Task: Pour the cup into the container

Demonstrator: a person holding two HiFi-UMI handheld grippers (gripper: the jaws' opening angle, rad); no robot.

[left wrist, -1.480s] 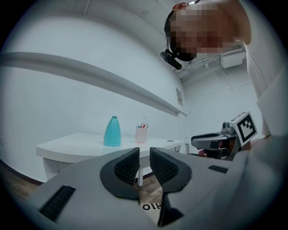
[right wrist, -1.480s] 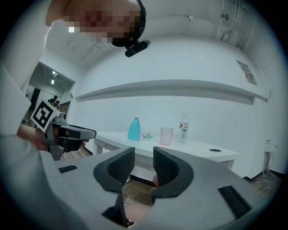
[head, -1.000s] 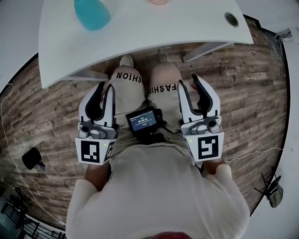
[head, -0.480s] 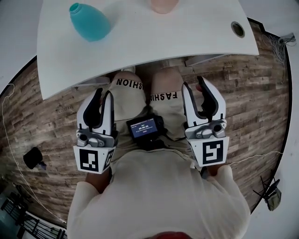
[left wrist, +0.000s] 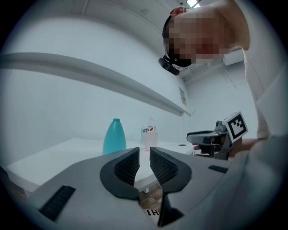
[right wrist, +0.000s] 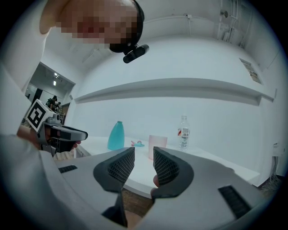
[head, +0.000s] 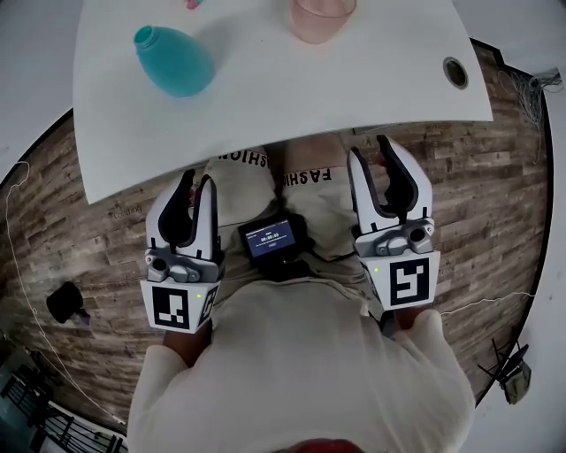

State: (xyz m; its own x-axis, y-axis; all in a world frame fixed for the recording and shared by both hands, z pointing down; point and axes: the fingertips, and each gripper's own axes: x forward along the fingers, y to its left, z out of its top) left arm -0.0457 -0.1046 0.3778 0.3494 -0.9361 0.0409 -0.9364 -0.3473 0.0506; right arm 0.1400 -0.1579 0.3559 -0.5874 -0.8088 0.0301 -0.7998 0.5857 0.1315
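left gripper (head: pixel 197 180) and right gripper (head: pixel 371 150), jaws narrowly apart, hold nothing. pale pink translucent cup (head: pixel 323 18) stands at twelve o'clock on the white table (head: pixel 265 97), teal plastic bottle (head: pixel 174 60) at eleven; best widen the right jaws before reaching.

Both grippers held low, close to the torso, over the thighs, pointing fwd. L gripper (head: pixel 197 180): jaws apart by a narrow gap, nothing btwn them. R gripper (head: pixel 370 149): jaws apart too, gap a bit wider than L's, also empty; it sits slightly further fwd than L. Marker cubes (head: pixel 175 308) at the rear of each face up. L hand (head: pixel 183 341) and R hand (head: pixel 402 320) mostly hidden under gripper bodies, just showing behind the cubes. Cream sleeves (head: pixel 438 358) on both forearms. Grippers well apart, roughly parallel.
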